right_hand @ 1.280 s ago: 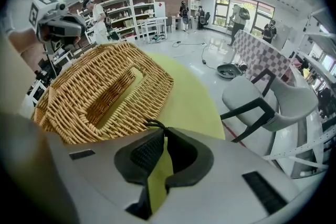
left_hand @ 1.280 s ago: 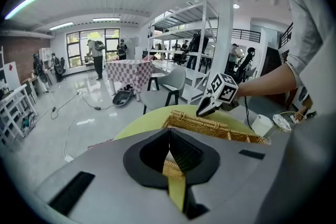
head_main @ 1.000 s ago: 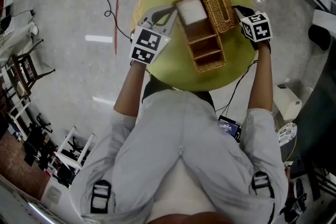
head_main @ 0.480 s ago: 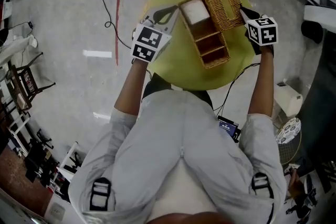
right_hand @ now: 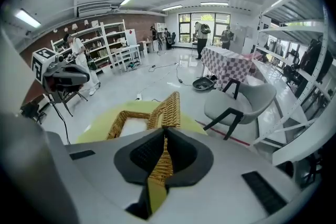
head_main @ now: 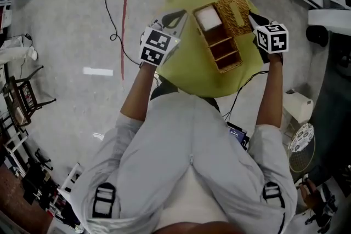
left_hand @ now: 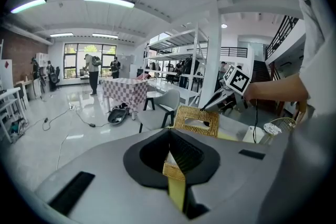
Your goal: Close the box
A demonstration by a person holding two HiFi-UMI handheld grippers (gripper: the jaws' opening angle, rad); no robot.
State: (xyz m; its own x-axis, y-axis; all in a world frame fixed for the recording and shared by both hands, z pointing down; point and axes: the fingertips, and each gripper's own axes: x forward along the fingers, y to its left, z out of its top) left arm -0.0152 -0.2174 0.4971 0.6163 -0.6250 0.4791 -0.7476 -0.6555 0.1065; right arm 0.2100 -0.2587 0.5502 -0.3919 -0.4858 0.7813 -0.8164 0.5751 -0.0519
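Pinching the wicker lid [head_main: 235, 5], right gripper [head_main: 250, 15] jaws; left gripper [head_main: 185, 12] jaws tight on the box [head_main: 222, 49] rim.

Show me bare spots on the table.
Bare: the near part of the yellow table, between the near end of the wicker box and the rim, and the strip left of the box. Crowded: the far side, with the lid, left gripper and right gripper.

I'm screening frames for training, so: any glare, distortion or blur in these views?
Head view: even light, with white glare streaks on the floor; the wicker box is sharp. Left gripper view: strong fisheye bending, dark corners, bright windows. Right gripper view: the same fisheye; the wicker lid is sharp.
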